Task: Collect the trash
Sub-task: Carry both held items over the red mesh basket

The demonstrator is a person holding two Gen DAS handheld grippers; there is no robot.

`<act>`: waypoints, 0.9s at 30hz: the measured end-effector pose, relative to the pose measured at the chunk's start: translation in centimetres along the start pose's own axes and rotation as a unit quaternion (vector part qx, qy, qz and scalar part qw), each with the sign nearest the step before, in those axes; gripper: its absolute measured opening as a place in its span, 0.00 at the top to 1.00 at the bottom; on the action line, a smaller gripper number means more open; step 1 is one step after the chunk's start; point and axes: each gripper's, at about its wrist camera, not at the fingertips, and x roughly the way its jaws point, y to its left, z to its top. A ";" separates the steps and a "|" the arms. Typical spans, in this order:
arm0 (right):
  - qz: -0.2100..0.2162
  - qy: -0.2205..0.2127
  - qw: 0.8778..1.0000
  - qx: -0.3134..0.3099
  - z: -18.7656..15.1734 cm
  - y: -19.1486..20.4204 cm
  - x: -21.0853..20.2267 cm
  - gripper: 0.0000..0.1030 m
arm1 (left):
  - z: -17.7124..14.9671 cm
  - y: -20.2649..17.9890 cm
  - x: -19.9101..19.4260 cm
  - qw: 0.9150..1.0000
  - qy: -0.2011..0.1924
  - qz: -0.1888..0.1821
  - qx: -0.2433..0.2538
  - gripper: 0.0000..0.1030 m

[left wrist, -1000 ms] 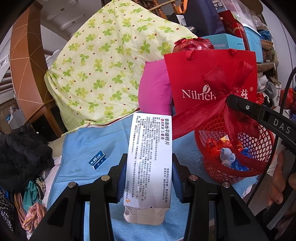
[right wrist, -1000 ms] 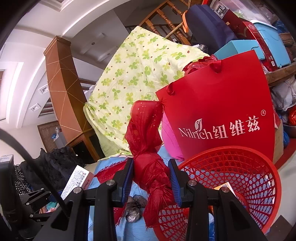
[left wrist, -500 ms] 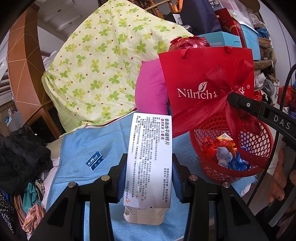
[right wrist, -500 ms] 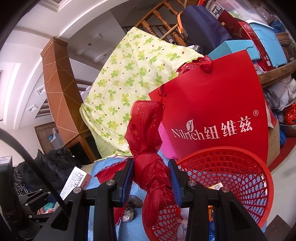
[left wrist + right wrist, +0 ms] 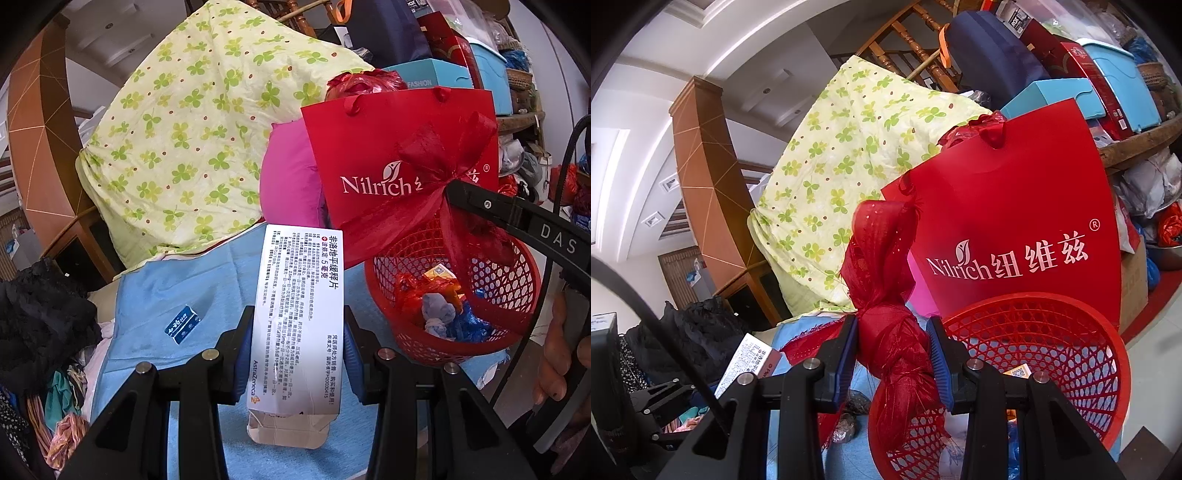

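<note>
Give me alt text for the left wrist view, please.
The left gripper grips a white medicine box over a blue cloth. To the right stands a red basket holding wrappers, with red mesh fabric hanging over it. A small blue box lies on the cloth.

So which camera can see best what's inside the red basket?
The left wrist view. It looks down into the red basket, showing crumpled blue, grey and orange bits at the bottom. The right wrist view sees mostly its mesh rim, with the red mesh cloth in the right tongs covering part of the inside.
</note>
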 end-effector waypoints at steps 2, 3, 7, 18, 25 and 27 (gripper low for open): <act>0.000 -0.001 1.000 0.002 0.0 -0.1 -0.1 0.61 | 0.2 -0.1 0.1 1.000 -0.001 -0.001 0.001 0.56; -0.001 -0.001 1.000 0.002 0.0 -0.1 -0.1 0.61 | 0.2 -0.2 0.1 1.000 -0.001 -0.001 0.003 0.56; -0.002 -0.003 1.000 0.006 0.1 -0.4 -0.4 0.61 | 0.3 -0.6 0.1 1.000 -0.002 -0.003 0.007 0.56; -0.008 -0.005 1.000 0.014 0.0 -0.7 -1.0 0.61 | 0.6 -1.5 0.3 1.000 -0.001 -0.008 0.019 0.56; -0.012 -0.007 1.000 0.017 0.1 -1.2 -1.2 0.61 | 0.8 -1.9 0.4 1.000 -0.002 -0.012 0.026 0.56; -0.014 -0.007 1.000 0.018 0.1 -1.3 -1.4 0.61 | 0.8 -2.1 0.5 1.000 -0.002 -0.013 0.028 0.56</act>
